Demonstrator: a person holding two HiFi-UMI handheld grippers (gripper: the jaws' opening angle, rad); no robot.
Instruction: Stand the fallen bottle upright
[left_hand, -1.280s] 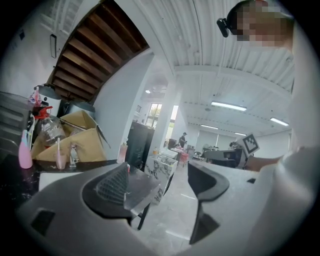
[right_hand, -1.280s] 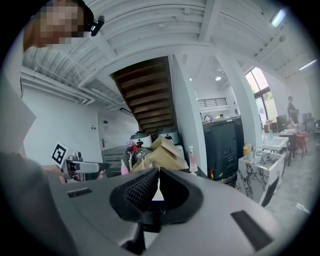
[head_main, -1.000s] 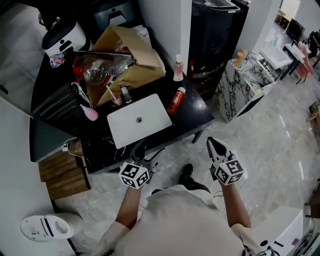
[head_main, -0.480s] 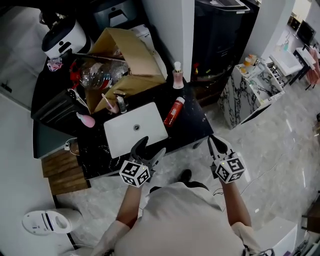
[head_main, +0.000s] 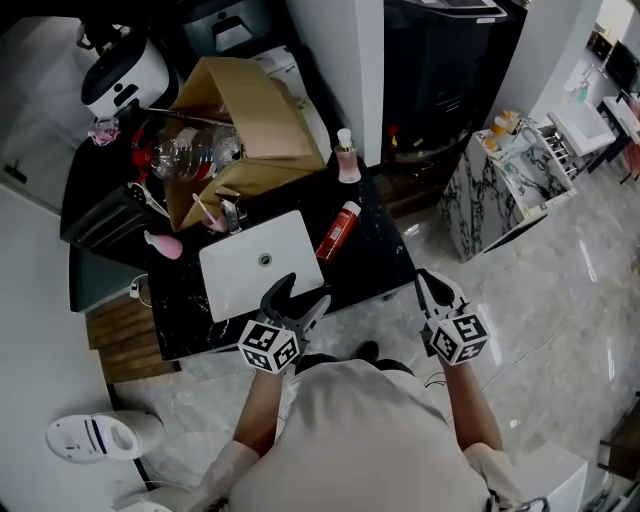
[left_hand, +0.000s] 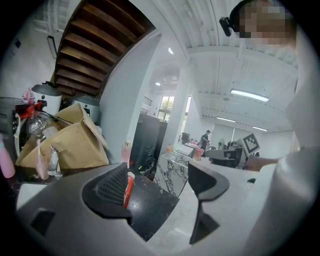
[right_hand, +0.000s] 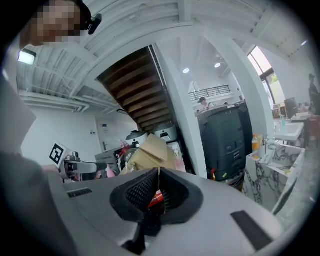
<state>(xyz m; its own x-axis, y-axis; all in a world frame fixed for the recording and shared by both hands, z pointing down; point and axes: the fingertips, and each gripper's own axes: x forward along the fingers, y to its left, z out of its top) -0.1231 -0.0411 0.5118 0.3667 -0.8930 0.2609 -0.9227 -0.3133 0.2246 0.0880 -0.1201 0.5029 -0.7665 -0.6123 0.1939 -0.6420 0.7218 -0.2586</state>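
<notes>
A red bottle (head_main: 337, 230) with a white cap lies on its side on the black table (head_main: 385, 262), right of a white slab (head_main: 260, 265). My left gripper (head_main: 299, 296) hovers open over the table's front edge, short of the bottle, with nothing between its fingers. In the left gripper view the red bottle (left_hand: 128, 186) shows just past the left finger of the open gripper (left_hand: 157, 182). My right gripper (head_main: 434, 289) is shut and empty, off the table's right front corner above the floor. In the right gripper view the shut gripper (right_hand: 157, 192) hides most of the red bottle (right_hand: 155, 198).
A pink bottle (head_main: 346, 160) stands upright behind the red one. An open cardboard box (head_main: 245, 120) with a clear plastic bottle (head_main: 190, 152) fills the back of the table. A white appliance (head_main: 125, 75) sits at back left. A marble-patterned cabinet (head_main: 495, 175) stands to the right.
The table and the red bottle have slid left and slightly up in the head view. Both grippers keep about the same places near the table's front edge.
</notes>
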